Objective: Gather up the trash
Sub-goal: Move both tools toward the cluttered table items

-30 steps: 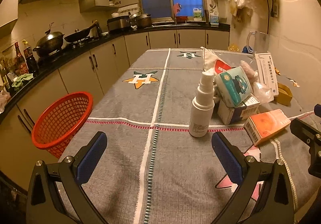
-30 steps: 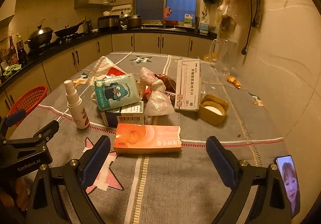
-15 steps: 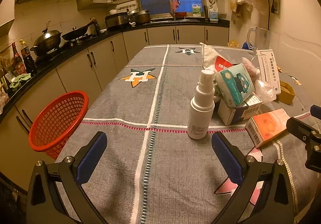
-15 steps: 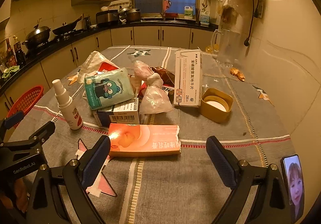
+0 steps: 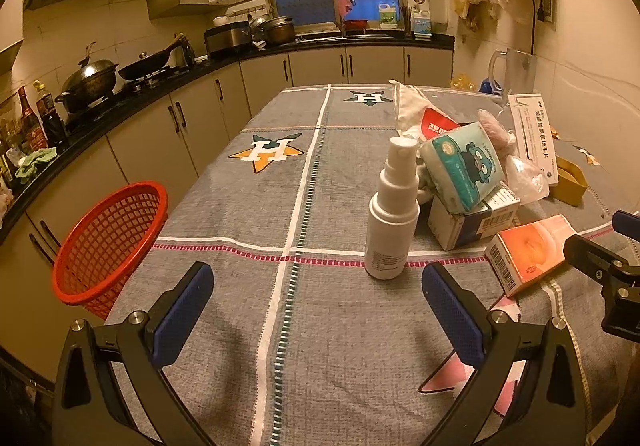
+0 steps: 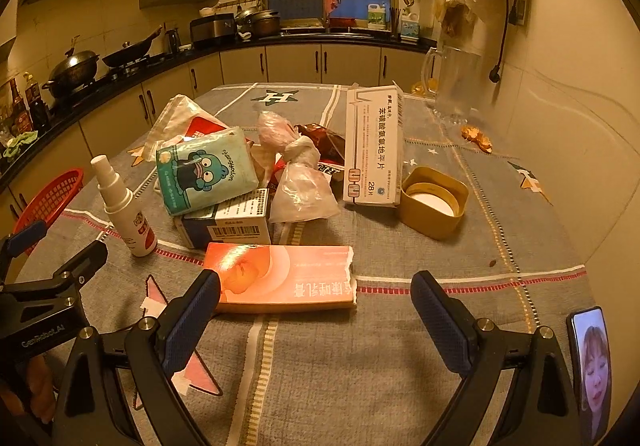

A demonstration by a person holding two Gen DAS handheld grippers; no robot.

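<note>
Grey woven cloth with star emblems covered the tabletop (image 5: 240,214), and the trash lay heaped toward its right side; a red plastic mesh basket (image 5: 108,242) stood off the tabletop's left edge, beside the cabinets, and looked the likely place for the rubbish; within the heap a tall white medicine carton printed with dark characters (image 6: 374,144) leaned beside a squat yellow open tub (image 6: 434,202), a pale green tissue pack with a cartoon figure (image 6: 206,170) rested on a white and blue barcoded box (image 6: 224,226), and a knotted clear plastic bag (image 6: 300,186) sat between them; nearest the right tongs (image 6: 316,322) lay a flat orange-pink cardboard box (image 6: 286,278), its long axis running left to right across the view, square to the fingers and partly between them, its left end just past the left finger; both fingers of the right tongs stood wide apart, holding nothing; the left tongs (image 5: 318,312) were likewise spread and empty, with an upright white plastic spray bottle (image 5: 392,214) just ahead and a little right of centre; the right hand was plainly nearer the orange-pink box, so a short push forward and a squeeze across its narrow width seemed the next call; the box's breadth might need a turned wrist.
</note>
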